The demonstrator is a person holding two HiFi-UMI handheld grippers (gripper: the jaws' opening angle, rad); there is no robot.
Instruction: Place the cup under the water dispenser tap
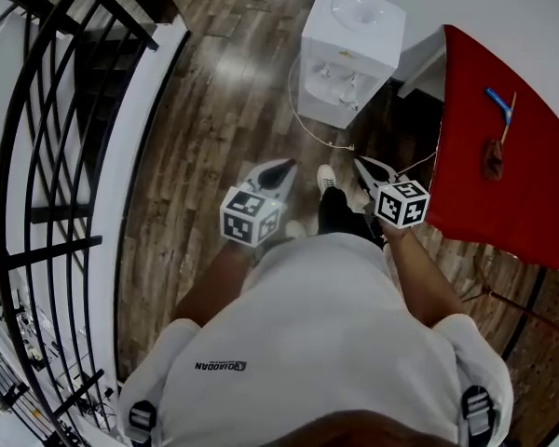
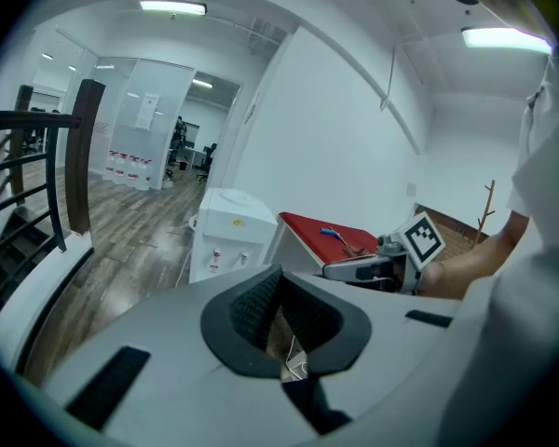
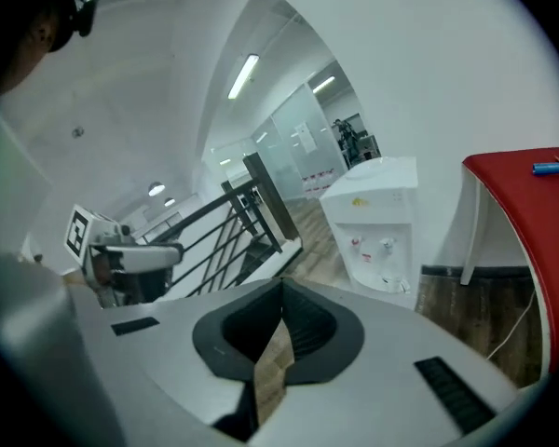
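white short-sleeved shirt | black trousers | white shoe

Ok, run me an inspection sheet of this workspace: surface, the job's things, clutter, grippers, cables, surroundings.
Surface: brown wood-plank floor.
Job's things: white water dispenser stands on the floor by the wall, taps facing the person; no cup clearly seen.
Clutter: red table at the right holds a blue stick-like thing and a small brown thing.
Grippers: left gripper and right gripper are held side by side in front of the person, jaws together, nothing between them.
Cables: white cable curves over the floor beside the dispenser.
Surroundings: black railing at the left.
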